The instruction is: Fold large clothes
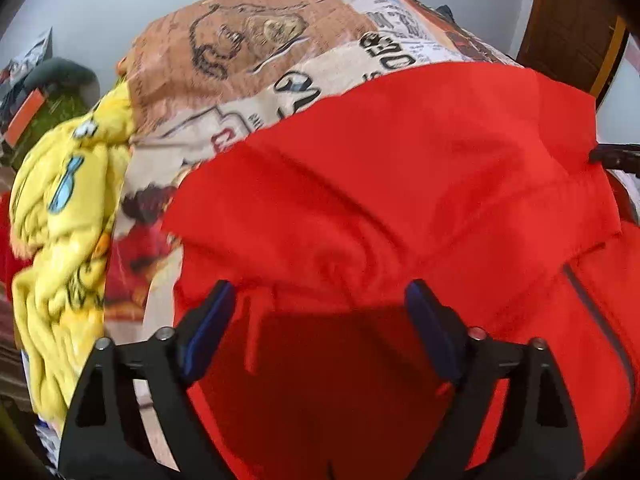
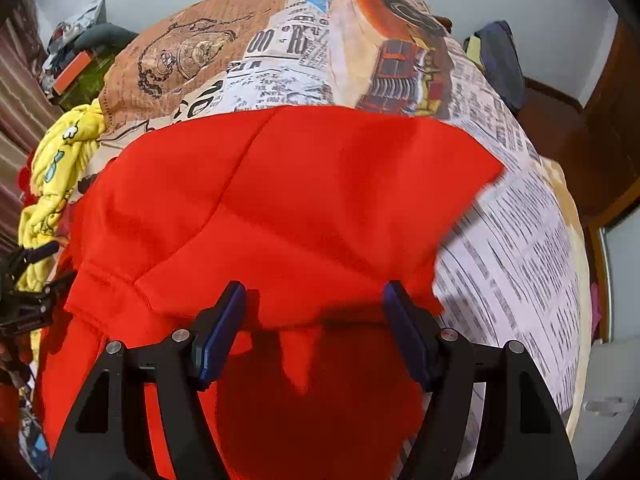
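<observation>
A large red garment (image 1: 400, 184) lies on a bed with a newspaper-print sheet (image 1: 248, 60); its far part is folded over toward me. It also fills the right wrist view (image 2: 288, 184). My left gripper (image 1: 320, 300) is open, its blue-padded fingers (image 1: 212, 320) spread just above the red cloth near its left edge. My right gripper (image 2: 316, 300) is open too, fingers (image 2: 224, 320) spread over the near right part of the garment. Neither holds cloth. The other gripper shows at the left edge of the right wrist view (image 2: 28, 288).
A crumpled yellow printed garment (image 1: 68, 220) lies on the bed left of the red one, also seen in the right wrist view (image 2: 56, 168). A cluttered green surface (image 2: 84, 72) stands at far left. A brown wooden door (image 1: 572, 28) and dark clothes (image 2: 500, 56) are at right.
</observation>
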The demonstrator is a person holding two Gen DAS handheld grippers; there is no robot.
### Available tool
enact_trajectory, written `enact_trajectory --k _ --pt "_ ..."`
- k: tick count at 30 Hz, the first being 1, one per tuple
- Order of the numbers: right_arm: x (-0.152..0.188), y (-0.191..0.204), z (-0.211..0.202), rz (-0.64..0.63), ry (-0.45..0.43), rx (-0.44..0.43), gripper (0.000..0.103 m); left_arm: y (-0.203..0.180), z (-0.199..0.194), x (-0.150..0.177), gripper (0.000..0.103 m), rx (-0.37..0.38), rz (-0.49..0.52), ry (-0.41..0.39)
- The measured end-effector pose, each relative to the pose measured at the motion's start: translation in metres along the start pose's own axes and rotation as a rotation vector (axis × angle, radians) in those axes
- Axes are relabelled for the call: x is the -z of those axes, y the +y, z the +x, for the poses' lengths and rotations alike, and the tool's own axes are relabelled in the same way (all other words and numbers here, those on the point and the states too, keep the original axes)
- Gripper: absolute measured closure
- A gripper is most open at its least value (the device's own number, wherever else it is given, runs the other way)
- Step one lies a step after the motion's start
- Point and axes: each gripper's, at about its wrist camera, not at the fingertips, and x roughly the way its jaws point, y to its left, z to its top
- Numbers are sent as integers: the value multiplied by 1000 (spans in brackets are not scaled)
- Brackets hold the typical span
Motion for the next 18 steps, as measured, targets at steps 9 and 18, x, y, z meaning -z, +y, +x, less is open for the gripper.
enact_trajectory --k 9,18 --pt "23 -15 -6 -4 34 164 30 43 -13 47 14 23 -107 62" --pt "27 -52 -38 185 -19 52 30 105 -36 40 14 48 -303 -13"
